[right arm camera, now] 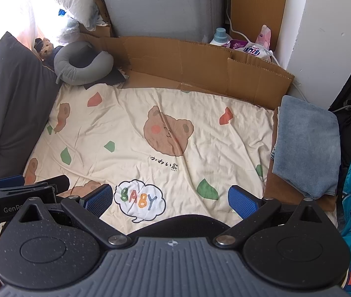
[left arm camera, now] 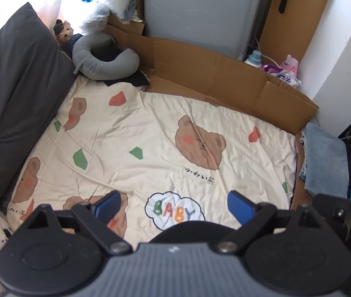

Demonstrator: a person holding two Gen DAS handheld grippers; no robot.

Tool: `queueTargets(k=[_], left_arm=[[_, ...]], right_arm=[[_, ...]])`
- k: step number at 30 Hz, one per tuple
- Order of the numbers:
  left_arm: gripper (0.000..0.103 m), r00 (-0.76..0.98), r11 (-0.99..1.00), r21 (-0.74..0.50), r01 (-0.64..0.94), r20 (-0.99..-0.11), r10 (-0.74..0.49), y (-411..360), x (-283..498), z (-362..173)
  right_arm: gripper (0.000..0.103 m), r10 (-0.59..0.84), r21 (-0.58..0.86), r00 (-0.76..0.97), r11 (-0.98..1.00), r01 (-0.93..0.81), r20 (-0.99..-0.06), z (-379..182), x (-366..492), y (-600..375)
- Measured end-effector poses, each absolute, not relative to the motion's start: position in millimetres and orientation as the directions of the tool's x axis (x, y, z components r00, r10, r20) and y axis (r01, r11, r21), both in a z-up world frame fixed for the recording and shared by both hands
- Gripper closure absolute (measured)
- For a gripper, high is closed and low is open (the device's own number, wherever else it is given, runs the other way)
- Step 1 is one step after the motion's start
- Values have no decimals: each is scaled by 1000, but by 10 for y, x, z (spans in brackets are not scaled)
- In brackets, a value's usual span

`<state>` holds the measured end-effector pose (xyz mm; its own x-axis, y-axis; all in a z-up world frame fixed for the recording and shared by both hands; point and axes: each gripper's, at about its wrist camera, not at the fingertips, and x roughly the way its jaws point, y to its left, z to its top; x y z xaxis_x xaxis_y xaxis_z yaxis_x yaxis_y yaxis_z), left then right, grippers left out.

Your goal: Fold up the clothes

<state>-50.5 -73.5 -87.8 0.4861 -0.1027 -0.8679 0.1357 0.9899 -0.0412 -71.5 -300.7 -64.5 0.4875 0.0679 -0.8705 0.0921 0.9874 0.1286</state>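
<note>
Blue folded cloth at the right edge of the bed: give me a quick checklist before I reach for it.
1. Left gripper open and holding nothing: ok.
2. Right gripper open and holding nothing: ok.
3. Blue folded cloth in view, nothing lying on it: ok.
4. Bear-print sheet bare in the middle for folding: ok, though wrinkled.
5. Whether the cloth is a garment needing folding: cannot tell; it already lies folded.
6. Grey neck pillow and cardboard away from the cloth: ok.
</note>
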Motion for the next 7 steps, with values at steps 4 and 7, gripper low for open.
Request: queueTargets(k=[4, 7], left_arm=[[8, 485, 990, -42, 135, -869, -103, -729, -506, -880], [8, 485, 990, -41, 136, -869, -103, -724, -500, -876]], right_arm=[[0, 67, 129, 490, 987, 93, -869, -645, -721, -3011], [0, 67, 129, 490, 987, 94, -869, -647, -721, -3011]])
